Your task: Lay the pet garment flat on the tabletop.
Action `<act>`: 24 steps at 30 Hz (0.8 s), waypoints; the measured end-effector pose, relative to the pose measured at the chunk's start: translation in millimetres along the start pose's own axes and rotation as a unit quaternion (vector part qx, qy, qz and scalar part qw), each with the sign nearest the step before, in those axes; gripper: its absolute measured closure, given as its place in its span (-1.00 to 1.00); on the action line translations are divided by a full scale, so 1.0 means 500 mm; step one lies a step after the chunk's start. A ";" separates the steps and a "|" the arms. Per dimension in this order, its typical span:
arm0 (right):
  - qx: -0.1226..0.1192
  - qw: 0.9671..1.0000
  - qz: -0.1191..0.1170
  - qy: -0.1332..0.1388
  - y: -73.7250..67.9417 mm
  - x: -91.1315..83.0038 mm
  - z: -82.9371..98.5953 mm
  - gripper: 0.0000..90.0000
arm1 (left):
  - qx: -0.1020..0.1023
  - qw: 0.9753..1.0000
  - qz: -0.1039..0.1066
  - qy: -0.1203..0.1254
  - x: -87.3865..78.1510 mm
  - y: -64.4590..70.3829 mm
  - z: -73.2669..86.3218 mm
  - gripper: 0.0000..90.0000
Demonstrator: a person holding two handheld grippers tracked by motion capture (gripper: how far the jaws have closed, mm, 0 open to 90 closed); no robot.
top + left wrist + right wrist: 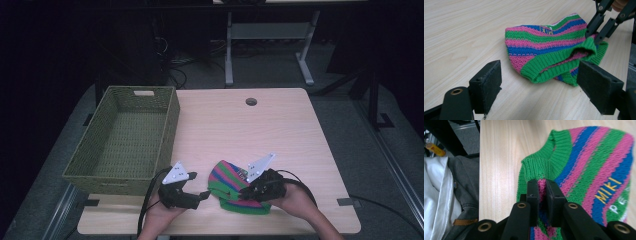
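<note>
1. Knitted in pink, blue and green stripes, the small sweater (239, 187) lies flat on the wooden table (280, 135), near the front edge, at about 5 o'clock from the woven basket (125, 140).
2. The right gripper (542, 195) has its jaws pressed together on a fold of the knit near the green ribbed hem (544, 162), probably to lift or hold this side.
3. The left gripper (539, 87) has its jaws spread wide, just in front of the open hem (554, 61); I judge it is ready to take the other side.
4. In the high view the long axis of the sweater runs from about 11 o'clock to 5 o'clock, with the open hem at the near end.
</note>
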State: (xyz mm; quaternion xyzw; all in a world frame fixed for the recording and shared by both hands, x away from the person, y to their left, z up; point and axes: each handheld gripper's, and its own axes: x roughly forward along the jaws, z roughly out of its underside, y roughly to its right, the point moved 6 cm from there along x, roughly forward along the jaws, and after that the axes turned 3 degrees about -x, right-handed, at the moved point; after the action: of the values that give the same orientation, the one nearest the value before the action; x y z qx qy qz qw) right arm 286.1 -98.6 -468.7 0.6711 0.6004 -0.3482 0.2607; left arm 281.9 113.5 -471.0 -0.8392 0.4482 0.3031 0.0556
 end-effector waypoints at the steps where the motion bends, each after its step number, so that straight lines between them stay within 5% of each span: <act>1: -0.003 1.000 0.002 0.002 0.002 -0.003 0.000 0.81 | 0.000 1.000 0.000 0.000 0.000 0.000 0.000 -0.56; 24: 0.041 0.996 0.004 0.085 0.031 -0.097 0.020 0.81 | 0.029 0.999 0.031 -0.013 0.018 0.025 -0.007 -0.54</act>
State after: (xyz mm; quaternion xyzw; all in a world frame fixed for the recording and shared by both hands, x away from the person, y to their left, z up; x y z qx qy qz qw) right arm 297.9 -138.7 -438.3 0.7108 0.6029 -0.3132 0.1821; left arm 277.5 98.4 -471.2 -0.8188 0.4819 0.3025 0.0765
